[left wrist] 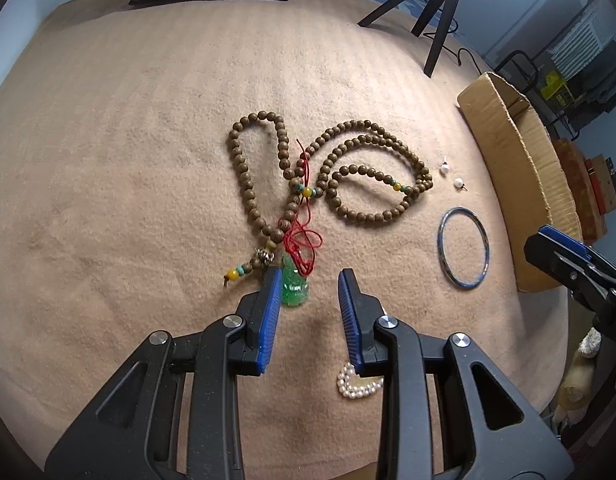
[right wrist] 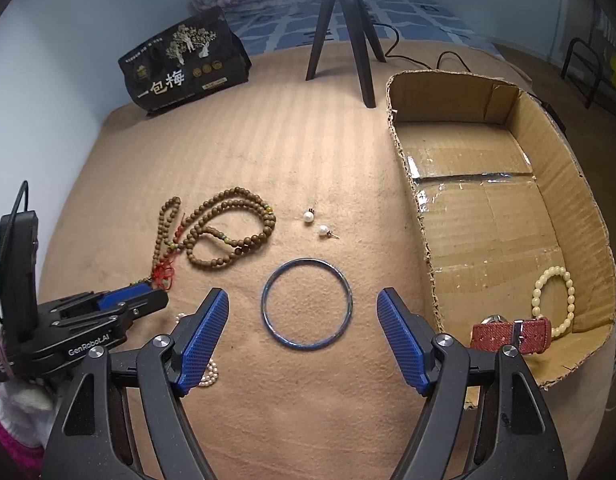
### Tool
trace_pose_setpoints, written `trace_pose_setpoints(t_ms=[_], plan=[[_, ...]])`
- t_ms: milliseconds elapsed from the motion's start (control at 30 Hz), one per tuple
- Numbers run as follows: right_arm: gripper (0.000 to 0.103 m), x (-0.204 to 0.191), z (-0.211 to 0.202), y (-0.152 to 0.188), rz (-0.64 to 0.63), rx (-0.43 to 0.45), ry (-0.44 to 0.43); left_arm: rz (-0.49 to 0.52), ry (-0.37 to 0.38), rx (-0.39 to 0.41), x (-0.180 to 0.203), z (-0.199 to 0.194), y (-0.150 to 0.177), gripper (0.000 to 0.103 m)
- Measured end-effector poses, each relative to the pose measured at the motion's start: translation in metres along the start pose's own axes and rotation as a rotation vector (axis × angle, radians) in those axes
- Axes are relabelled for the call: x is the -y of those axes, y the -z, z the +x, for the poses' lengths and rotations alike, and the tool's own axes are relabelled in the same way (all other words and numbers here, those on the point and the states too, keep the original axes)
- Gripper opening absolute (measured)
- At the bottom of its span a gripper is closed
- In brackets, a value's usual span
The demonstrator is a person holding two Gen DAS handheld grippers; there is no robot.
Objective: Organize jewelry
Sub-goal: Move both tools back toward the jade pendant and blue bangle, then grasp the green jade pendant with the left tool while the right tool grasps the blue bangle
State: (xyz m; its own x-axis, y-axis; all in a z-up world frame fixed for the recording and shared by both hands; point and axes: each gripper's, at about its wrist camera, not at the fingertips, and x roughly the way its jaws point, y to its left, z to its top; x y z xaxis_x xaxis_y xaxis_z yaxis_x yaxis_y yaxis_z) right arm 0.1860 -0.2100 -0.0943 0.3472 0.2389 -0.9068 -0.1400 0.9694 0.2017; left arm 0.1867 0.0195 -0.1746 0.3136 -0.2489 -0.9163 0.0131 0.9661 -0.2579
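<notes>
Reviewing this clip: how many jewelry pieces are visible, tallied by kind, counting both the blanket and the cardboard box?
Wooden bead strand: 1
Jade pendant on red cord: 1
Pearl earrings: 2
Blue bangle: 1
Pearl bracelet: 1
Cream bead bracelet, in the box: 1
Red-strap watch, in the box: 1
Total: 8

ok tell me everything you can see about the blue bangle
The blue bangle is a thin, closed ring, dark blue with a glossy sheen, possibly metal or glazed. It lies flat on the tan cloth, nothing inside it, touching no other piece. The cardboard box stands to its right, two pearl earrings beyond it, the wooden bead strand to its far left. The right gripper hangs above its near edge, jaws wide, not touching it.
</notes>
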Motion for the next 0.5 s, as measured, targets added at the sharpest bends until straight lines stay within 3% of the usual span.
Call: trace_pose_setpoints(t_ms=[433, 500], plan=[[0.076, -0.007, 0.019, -0.003, 0.001, -0.068, -0.043, 0.030, -0.050, -0.014, 0.011, 0.019, -0.006, 0.028], [0.076, -0.010, 0.023, -0.002, -0.008, -0.081, -0.019, 0.030, -0.051, -0.014, 0.012, 0.020, -0.007, 0.028]])
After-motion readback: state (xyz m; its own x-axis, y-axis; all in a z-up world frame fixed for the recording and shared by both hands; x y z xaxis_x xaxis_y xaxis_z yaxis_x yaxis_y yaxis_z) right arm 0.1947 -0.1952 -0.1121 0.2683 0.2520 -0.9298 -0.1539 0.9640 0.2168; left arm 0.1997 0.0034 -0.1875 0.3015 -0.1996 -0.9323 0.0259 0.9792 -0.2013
